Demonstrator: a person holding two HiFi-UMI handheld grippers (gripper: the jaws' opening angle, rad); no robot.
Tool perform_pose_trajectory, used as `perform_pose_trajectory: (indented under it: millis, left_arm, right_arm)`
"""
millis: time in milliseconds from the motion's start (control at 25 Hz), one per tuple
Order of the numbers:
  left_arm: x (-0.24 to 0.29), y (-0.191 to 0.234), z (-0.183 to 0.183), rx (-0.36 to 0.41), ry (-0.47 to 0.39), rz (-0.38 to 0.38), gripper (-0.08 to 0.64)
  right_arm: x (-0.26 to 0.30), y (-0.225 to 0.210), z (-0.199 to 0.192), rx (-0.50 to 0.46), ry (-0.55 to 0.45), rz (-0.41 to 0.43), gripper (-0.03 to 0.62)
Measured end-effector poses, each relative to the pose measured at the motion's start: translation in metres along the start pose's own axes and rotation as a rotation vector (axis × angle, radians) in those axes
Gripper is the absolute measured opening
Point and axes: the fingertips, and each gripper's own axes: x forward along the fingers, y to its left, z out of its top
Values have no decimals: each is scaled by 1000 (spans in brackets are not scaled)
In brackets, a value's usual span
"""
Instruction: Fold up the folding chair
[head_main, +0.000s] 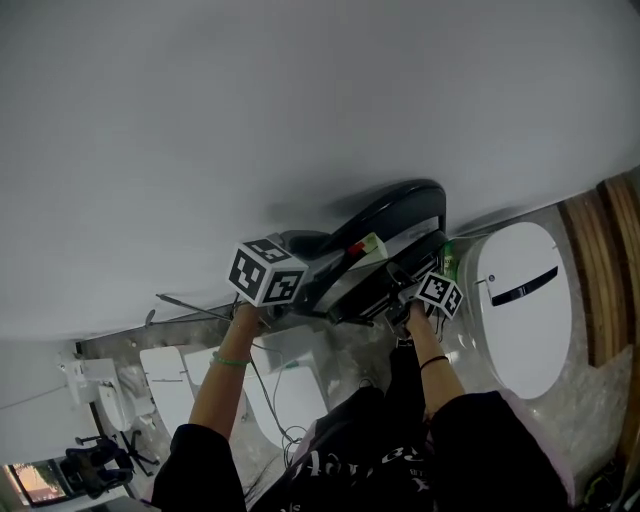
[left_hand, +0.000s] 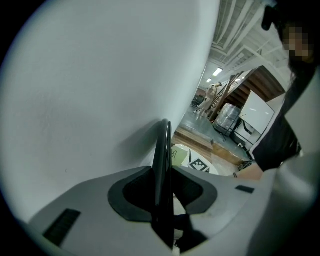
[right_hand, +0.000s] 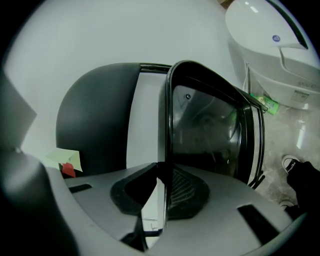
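Head view shows the glossy black folding chair (head_main: 395, 215), left tongs (left_hand: 163, 170) and right tongs (right_hand: 162, 170) pinching its edge.

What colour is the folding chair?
Black. The folding chair shows best in the right gripper view.

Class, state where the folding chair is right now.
Head view, centre-right: the folding chair is held by left gripper and right gripper, in front of the white wall.
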Motion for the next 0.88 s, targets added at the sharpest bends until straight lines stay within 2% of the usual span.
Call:
perform_pose_trajectory:
  millis: [280, 440, 520, 600, 760, 880]
  left_arm:
    - [0, 2, 0, 20, -4, 3, 120]
    - [0, 3, 0, 16, -17, 26, 125]
    - [0, 9, -1, -5, -38, 62, 166]
    - [-3, 14, -3, -35, -66, 89, 210]
    - [-17, 14, -3, -54, -117, 124, 210]
    - [-30, 16, -1, -69, -163, 151, 209]
  right_arm:
    - [2, 0, -1, -21, 12, -16, 64]
    - [0, -4, -2, -87, 32, -91, 72]
    - [-4, -9, -2, -134, 44, -146, 105]
    - [-12, -11, -6, -151, 59, -165, 114]
    - [-36, -11, -13, -141, 67, -167, 114]
    - [-53, -6, -17, -168, 73, -155, 114]
